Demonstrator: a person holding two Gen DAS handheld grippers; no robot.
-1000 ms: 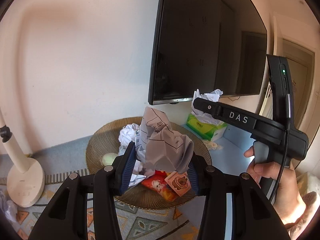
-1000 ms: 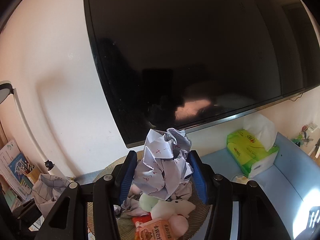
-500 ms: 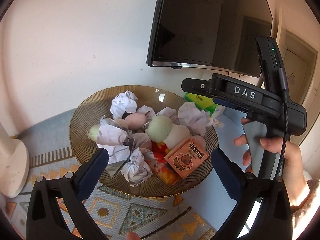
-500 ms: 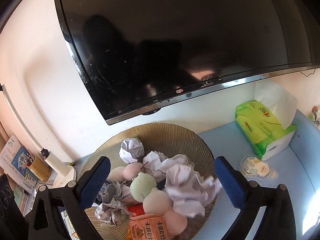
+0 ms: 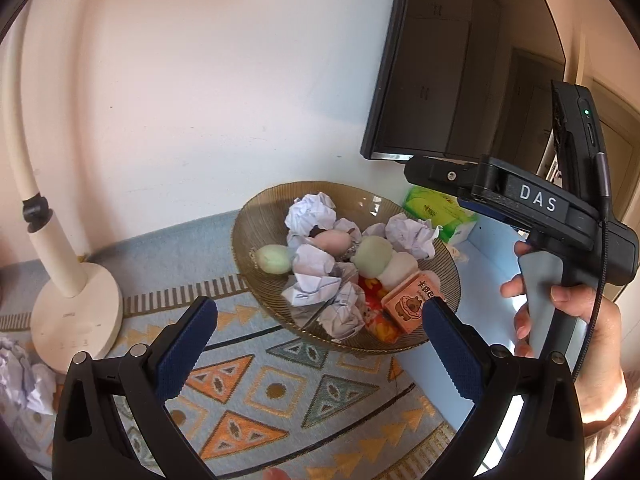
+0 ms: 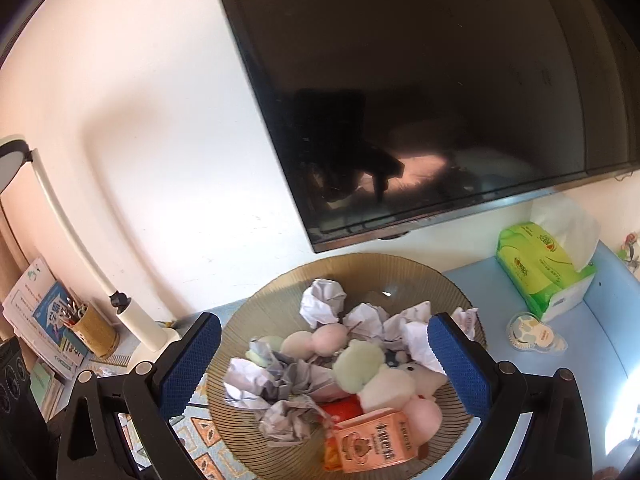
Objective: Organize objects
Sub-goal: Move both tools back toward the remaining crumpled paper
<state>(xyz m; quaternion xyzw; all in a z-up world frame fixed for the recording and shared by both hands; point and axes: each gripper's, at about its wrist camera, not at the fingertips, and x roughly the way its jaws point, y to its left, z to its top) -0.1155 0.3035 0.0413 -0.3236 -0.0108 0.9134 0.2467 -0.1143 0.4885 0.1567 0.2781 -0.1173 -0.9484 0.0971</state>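
A ribbed amber glass bowl holds several crumpled paper balls, pastel plush balls, a red packet and a small pink carton. My left gripper is open, hovering near the bowl's front rim with nothing between its fingers. My right gripper is open above the bowl, also empty. In the left wrist view a hand holds the right gripper's black body beside the bowl.
A white lamp base and neck stand left of the bowl on a patterned mat. More crumpled paper lies far left. A green tissue box, a small round tin, a wall screen and a pen cup surround the bowl.
A second ago each gripper was shut on a crumpled paper ball. Both have opened, the balls now lie in the bowl, and the left gripper has drawn back from it.
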